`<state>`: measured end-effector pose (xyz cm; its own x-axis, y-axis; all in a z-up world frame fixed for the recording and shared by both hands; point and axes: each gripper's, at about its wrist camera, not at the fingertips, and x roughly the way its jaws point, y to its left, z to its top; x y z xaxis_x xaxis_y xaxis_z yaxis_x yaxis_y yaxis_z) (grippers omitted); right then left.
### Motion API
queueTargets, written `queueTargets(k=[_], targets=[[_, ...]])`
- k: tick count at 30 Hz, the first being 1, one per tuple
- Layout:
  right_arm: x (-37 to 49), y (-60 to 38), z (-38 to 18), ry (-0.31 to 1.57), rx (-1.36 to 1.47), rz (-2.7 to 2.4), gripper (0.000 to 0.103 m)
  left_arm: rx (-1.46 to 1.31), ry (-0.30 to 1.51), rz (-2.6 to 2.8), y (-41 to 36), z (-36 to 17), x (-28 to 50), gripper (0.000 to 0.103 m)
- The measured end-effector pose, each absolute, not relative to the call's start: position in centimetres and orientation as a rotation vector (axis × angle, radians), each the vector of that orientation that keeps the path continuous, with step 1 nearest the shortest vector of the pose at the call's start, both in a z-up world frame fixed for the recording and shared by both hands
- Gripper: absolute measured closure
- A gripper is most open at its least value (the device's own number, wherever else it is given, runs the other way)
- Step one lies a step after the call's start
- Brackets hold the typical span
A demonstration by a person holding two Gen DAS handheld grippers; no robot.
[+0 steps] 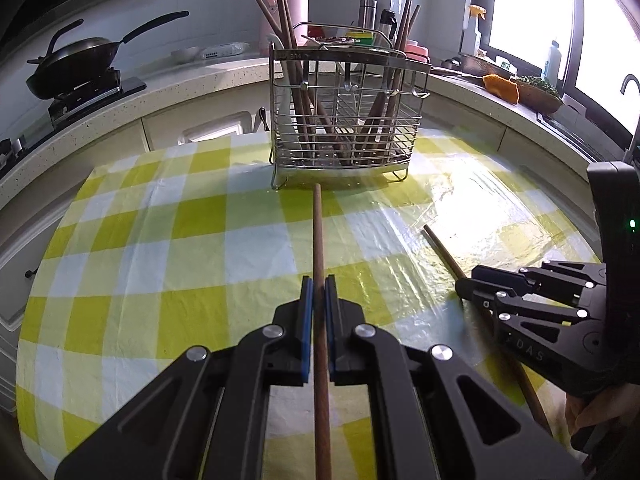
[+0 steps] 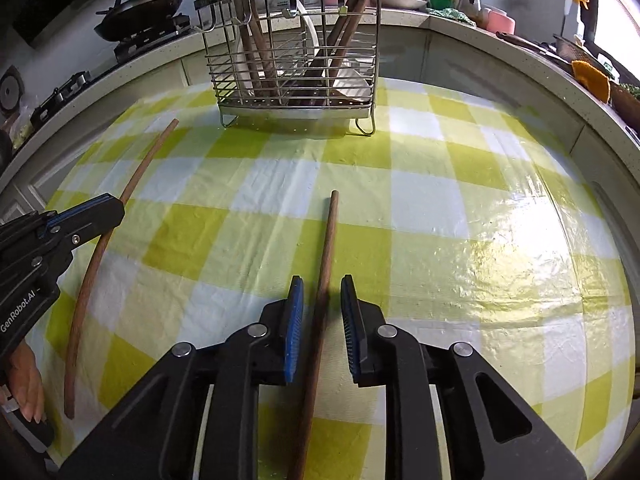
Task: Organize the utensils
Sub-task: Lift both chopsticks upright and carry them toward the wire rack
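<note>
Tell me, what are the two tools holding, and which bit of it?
The left tool pinches a wooden chopstick partway along its shaft. The right tool is open around another chopstick, not gripping it.

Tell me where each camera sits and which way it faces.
Left wrist: on the left claw, looking down its fingers across the checked table at the rack; claw shut on a chopstick; right claw at right.
Right wrist: on the right claw, same heading; open around a second chopstick; left claw and a hand at left.
Shared: rack, table, both chopsticks, wok.
</note>
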<state>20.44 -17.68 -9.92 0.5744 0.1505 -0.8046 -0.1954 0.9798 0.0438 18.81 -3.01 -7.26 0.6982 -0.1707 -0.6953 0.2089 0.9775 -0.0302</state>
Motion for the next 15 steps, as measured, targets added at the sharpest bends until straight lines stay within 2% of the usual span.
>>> queueTargets(k=[1, 3, 4, 9, 15], targets=[[20.4, -17.6, -10.0, 0.935, -0.063, 0.203, 0.084, 0.051, 0.771, -0.211, -2.9, -7.4, 18.9, 0.097], [20.4, -17.5, -10.1, 0.923, -0.074, 0.201, 0.095, 0.048, 0.773, -0.21, -2.8, -7.5, 19.0, 0.097], [20.4, -17.5, -10.1, 0.921, -0.08, 0.208, 0.096, 0.047, 0.774, -0.21, -2.8, -7.6, 19.0, 0.097], [20.1, -17.8, -9.4, 0.881, -0.029, 0.244, 0.096, 0.042, 0.767, -0.211, -2.7, -7.3, 19.0, 0.097], [19.4, -18.0, -5.2, 0.74, 0.034, 0.277, 0.096, 0.039, 0.708, -0.211, -2.8, -4.9, 18.4, 0.097]])
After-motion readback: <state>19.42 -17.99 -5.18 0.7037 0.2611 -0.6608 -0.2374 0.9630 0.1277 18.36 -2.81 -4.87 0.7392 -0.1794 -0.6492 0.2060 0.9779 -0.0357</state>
